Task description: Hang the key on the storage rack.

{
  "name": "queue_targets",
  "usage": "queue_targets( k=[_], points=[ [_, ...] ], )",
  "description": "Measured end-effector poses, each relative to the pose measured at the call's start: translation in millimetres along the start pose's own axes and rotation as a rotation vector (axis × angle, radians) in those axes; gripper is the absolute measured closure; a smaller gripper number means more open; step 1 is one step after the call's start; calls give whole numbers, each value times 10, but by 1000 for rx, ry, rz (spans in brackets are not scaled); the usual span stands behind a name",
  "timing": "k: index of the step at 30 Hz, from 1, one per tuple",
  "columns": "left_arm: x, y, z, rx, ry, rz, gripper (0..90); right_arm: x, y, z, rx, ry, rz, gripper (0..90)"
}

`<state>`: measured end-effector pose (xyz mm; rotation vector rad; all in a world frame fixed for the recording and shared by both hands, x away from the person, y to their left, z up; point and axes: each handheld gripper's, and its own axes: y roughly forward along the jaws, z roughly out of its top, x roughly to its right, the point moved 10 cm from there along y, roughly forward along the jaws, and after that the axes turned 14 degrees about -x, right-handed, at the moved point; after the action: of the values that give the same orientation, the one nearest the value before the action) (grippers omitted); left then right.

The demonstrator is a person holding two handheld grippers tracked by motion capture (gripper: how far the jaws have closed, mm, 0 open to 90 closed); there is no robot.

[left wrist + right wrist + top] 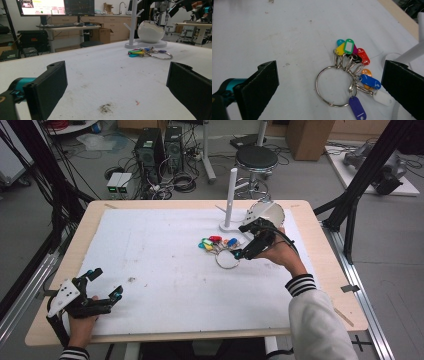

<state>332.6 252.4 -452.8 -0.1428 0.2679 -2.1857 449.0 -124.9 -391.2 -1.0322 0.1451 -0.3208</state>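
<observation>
High view: left tongs (106, 282) spread wide near the tabletop (165, 270) front-left corner, gripping nothing; right tongs (242, 240) hovering over the key ring (228, 260), beside the white stand (231, 195).
Left gripper view: jaws well apart, nothing between; colored tags (136, 52) and white bowl (150, 31) far ahead.
Right gripper view: jaws wide open, ring (334, 86) and tags (352, 52) flat on the tabletop between them, untouched.

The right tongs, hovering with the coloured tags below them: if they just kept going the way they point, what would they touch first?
Probably the metal key ring with its coloured tags, lying between the open right tongs on the white mat. How far above it they hover is unclear.
</observation>
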Motion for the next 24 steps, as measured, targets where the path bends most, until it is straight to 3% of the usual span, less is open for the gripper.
queue_targets(
  k=[6, 7, 18, 24],
  points=[
    [-1, 1, 0, 0, -2, -2, 38, -26, 152, 38, -73, -27, 19, 8],
    [0, 4, 2, 1, -5, -1, 37, -35, 221, 34, -114, -43, 17, 8],
    [-2, 4, -1, -3, -1, 0, 38, -113, 568, -34, -283, -111, 26, 9],
    [-2, 4, -1, -3, -2, 0, 38, -116, 668, -65, -323, -117, 36, 9]
  ],
)
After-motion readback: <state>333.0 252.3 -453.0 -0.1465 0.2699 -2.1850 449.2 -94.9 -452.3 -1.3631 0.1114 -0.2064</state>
